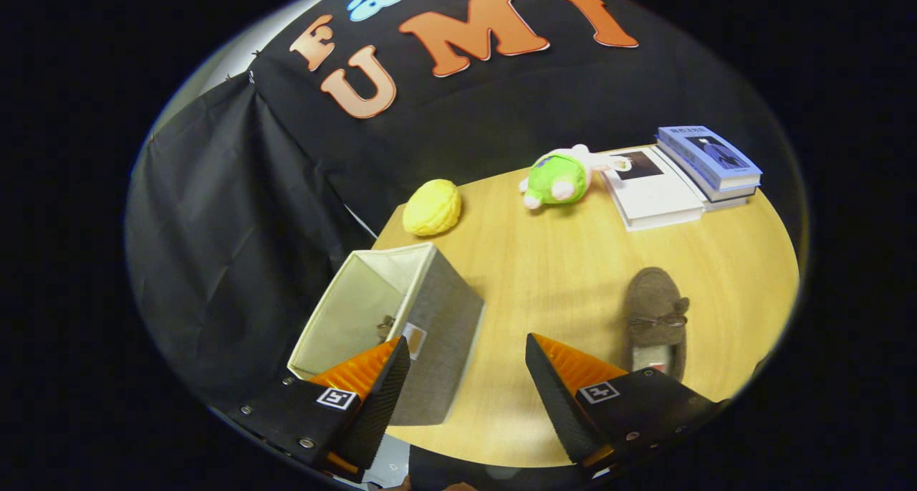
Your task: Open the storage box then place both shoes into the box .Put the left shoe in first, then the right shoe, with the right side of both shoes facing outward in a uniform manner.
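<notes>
We are seeing the claw (466, 365) gaping wide, gripping nothing, hanging above the worktop (559, 276). Storage box (401, 326) is standing open, one shoe (385, 327) lying inside; right of the box, brown shoe (655, 319) is resting on the worktop.

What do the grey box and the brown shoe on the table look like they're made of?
The box looks like woven grey fabric over stiff panels, with a pale cloth lining; matte, flat-sided. The shoe seems soft suede or fleece, fuzzy and dull, with a small bow. The table appears light wood or laminate. The hand-held gripper is open, holding nothing.
</notes>
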The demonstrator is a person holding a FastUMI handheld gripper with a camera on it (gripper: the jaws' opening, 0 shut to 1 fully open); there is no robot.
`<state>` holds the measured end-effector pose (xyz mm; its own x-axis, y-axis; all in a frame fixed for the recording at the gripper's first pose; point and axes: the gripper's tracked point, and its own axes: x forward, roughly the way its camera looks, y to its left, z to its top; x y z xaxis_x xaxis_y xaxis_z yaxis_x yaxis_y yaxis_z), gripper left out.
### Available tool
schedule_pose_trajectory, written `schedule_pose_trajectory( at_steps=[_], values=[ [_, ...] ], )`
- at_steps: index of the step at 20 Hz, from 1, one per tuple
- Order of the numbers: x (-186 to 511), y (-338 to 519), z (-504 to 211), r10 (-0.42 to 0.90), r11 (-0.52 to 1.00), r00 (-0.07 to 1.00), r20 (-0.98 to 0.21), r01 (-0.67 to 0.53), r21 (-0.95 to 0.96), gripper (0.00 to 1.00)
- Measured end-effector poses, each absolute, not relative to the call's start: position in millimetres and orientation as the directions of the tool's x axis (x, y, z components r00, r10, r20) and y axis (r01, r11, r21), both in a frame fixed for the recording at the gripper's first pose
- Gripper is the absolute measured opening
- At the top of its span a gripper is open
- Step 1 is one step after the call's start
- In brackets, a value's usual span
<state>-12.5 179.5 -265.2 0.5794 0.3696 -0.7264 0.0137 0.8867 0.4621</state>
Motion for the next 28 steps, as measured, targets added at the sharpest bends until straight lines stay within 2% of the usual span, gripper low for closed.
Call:
schedule_pose_trajectory(
  at_steps=[6,8,11,18,26,28],
  values=[
    [-17,92,-301,0.23,0.923,0.574,-0.786,0.129,0.364,0.96],
    [-21,76,-307,0.215,0.918,0.574,-0.791,0.159,0.364,0.92],
    [-29,53,-325,0.167,0.934,0.552,-0.817,0.176,0.31,0.88],
    [-47,30,-374,0.106,0.954,0.471,-0.876,0.202,0.224,0.84],
    [-37,13,-411,0.066,0.925,0.448,-0.892,0.308,0.224,0.62],
    [-34,13,-417,0.064,0.914,0.449,-0.891,0.332,0.233,0.52]
  ],
)
